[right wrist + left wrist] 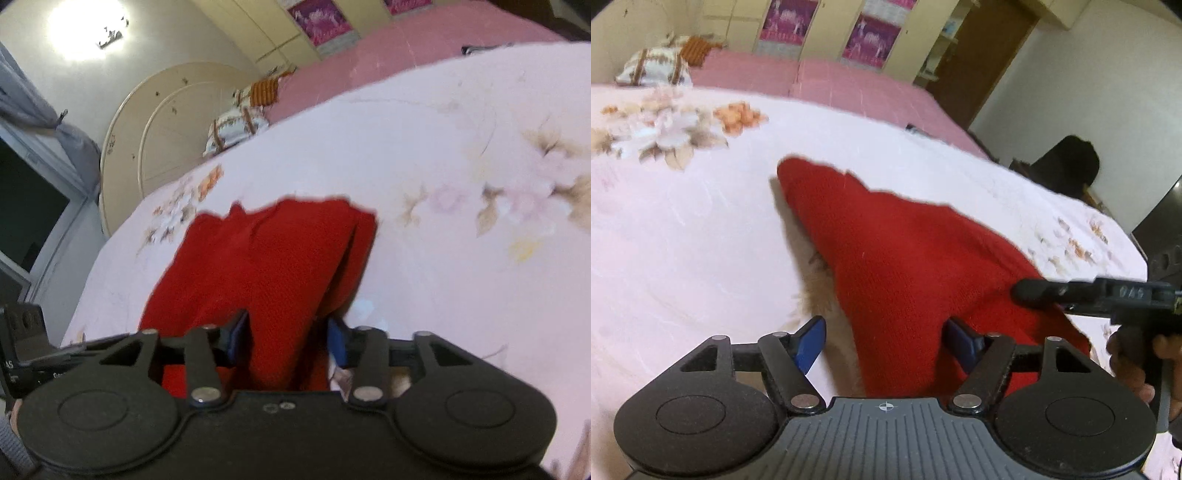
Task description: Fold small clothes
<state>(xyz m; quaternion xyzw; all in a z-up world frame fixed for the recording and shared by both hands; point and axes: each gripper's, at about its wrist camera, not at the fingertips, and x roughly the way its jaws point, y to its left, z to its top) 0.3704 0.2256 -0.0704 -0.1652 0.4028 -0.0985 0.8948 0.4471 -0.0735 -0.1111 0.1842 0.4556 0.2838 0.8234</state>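
A red knitted garment (pixel 905 258) lies folded on a pale pink floral bedspread (pixel 683 240). My left gripper (pixel 884 343) is open, its blue fingers (pixel 810 343) straddling the garment's near edge. My right gripper (pixel 288 339) is open too, its blue fingers (pixel 338 343) on either side of a raised strip of the same red garment (pixel 266 258), not pinching it. The right gripper also shows at the right of the left wrist view (pixel 1027 291), its black tip touching the garment's right edge. A hand (pixel 1134 362) holds it.
A patterned pillow (pixel 653 66) and an orange cloth (pixel 698 50) lie at the head of the bed. A pink sheet (pixel 849 88) runs along the far side. Wardrobe doors with purple posters (pixel 871 37), a brown door (pixel 982 62) and a dark chair (pixel 1067 166) stand beyond.
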